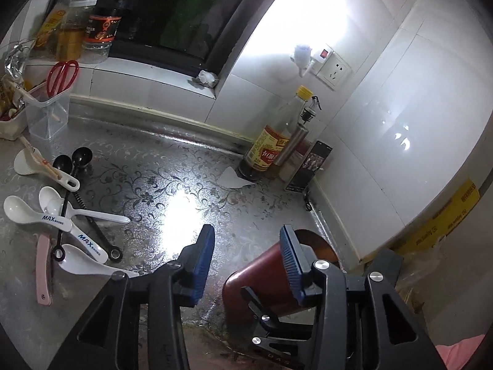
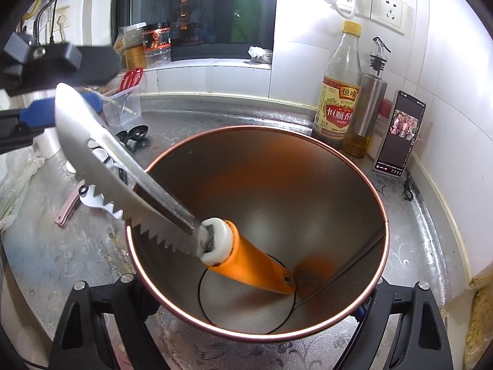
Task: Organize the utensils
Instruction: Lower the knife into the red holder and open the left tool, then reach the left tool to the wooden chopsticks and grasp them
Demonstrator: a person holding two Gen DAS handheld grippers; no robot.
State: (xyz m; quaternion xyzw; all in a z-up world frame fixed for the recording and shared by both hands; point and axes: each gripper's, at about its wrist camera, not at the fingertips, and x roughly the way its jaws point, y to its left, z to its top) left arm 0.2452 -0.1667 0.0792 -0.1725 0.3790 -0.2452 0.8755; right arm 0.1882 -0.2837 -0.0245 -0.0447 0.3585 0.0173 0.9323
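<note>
Left wrist view: the left tongs (image 1: 246,240) stand apart with nothing between the blue pads, only bare desk (image 1: 172,185) showing through the gap. At lower right of that frame sits the red canister (image 1: 262,274), just behind the right-hand pad. The right wrist view looks down into the same canister (image 2: 308,166). The right tongs (image 2: 255,336) straddle its base, the fingers hidden by its wall, so I judge they are holding it at a tilt. Inside, a serrated knife (image 2: 129,172) rests handle down, its orange grip at the bottom and its blade slanting up over the rim toward upper left, where the left tongs (image 2: 58,111) hang just beside the tip without gripping it.

The remaining utensils lie at the left of the left wrist view: white spoons (image 1: 37,212), black scoops (image 1: 81,157) and a pink-handled tool (image 1: 43,274), heaped and crossing, most with long axes running toward lower right. They lie well left of the left tongs, which are the free and nearer pair, so the next pick probably means swinging left.
</note>
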